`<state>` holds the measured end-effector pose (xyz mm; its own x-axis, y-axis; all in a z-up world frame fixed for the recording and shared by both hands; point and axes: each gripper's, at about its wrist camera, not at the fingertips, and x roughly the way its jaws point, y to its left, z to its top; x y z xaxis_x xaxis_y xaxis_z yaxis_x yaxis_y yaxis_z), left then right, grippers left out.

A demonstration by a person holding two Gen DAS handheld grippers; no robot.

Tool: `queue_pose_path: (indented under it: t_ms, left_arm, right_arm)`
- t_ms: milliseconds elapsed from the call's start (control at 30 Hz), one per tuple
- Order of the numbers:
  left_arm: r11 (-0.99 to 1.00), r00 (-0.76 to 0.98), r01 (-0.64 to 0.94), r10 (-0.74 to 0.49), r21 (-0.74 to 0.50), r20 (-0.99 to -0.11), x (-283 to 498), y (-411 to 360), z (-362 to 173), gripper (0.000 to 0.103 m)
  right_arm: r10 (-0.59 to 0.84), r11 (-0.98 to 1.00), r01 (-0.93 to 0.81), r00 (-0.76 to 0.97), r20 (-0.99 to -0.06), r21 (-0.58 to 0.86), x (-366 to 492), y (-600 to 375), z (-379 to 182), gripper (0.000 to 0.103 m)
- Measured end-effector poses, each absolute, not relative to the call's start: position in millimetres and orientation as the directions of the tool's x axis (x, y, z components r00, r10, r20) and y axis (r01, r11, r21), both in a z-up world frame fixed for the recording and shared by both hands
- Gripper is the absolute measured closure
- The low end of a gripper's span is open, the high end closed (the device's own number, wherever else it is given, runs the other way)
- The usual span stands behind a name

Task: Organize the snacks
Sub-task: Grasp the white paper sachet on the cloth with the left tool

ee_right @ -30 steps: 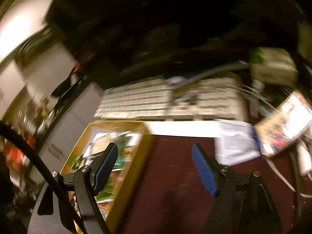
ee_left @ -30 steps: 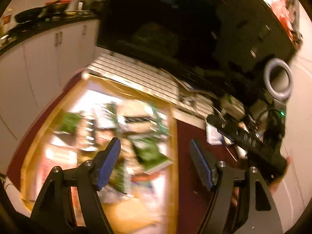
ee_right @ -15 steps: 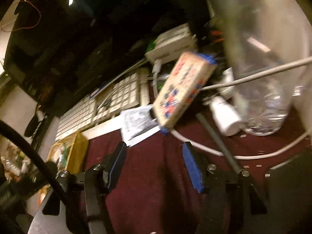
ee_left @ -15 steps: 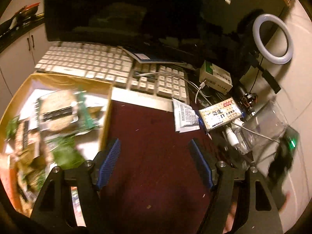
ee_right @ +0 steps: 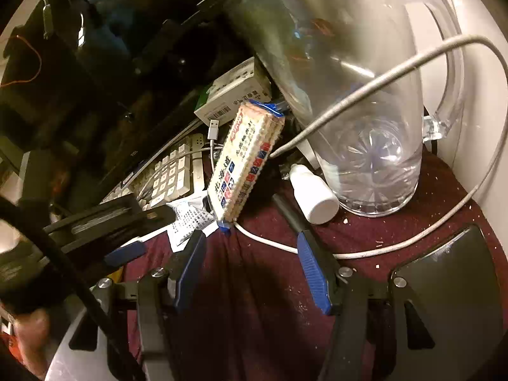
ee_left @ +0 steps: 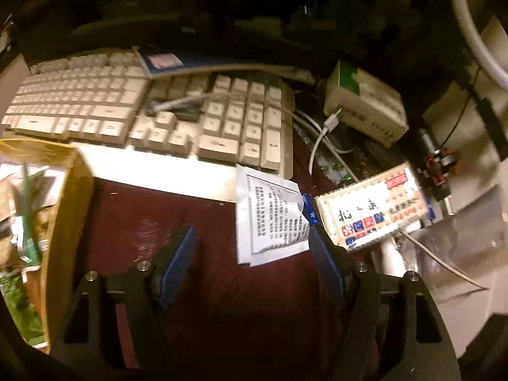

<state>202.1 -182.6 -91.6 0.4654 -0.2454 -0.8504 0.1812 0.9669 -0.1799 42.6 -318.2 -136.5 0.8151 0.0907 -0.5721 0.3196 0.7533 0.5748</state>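
A pack of crackers (ee_left: 371, 209) in a clear wrapper with red and blue print lies on the dark red table, propped on cables; it also shows in the right wrist view (ee_right: 246, 158). A white printed sachet (ee_left: 273, 219) lies just left of it. My left gripper (ee_left: 250, 250) is open and empty, with the sachet between its fingertips. My right gripper (ee_right: 250, 250) is open and empty, just short of the cracker pack's near end. A cardboard box (ee_left: 63, 209) of snack packets stands at the left.
A white keyboard (ee_left: 143, 114) lies behind. A clear plastic jug (ee_right: 365, 111), a small white bottle (ee_right: 314, 193) and white cables (ee_right: 412, 241) crowd the right. A white carton (ee_left: 365, 104) stands behind the crackers. A black pad (ee_right: 444, 285) lies at the near right.
Both grippers have swung right, away from the snack box, towards the cracker pack. The right gripper has come closer to the pack and the jug. Both stay open.
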Motion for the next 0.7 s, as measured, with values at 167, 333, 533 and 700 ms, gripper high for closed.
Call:
queue_pose_path:
  t_ms: [167,333,533,700]
  left_arm:
    - [0.967,0.458,0.176,-0.244,-0.181,-0.855,215.7,-196.7,-106.7,0.039]
    - [0.969,0.479,0.197,-0.229,-0.150,-0.847,204.1,-198.0,-101.3,0.056]
    - [0.950,0.453,0.205,-0.305,-0.235,-0.838,178.2,-168.4,-92.8,0.087]
    - [0.925,0.443,0.219,-0.378,-0.310,-0.813,144.8,-127.0,-87.9,0.092]
  right_arm:
    - [0.114,0.745,0.305,0.817,-0.565,0.593,40.7,-320.1,-138.8,0.043]
    - [0.115,0.743,0.307,0.817,-0.565,0.595,40.8,-319.3,-139.0,0.043]
    - [0.104,0.749,0.312,0.816,-0.568,0.584,39.6,-318.5,-138.2,0.043]
    - [0.111,0.752,0.309,0.811,-0.574,0.582,45.2,-316.2,-138.7,0.043]
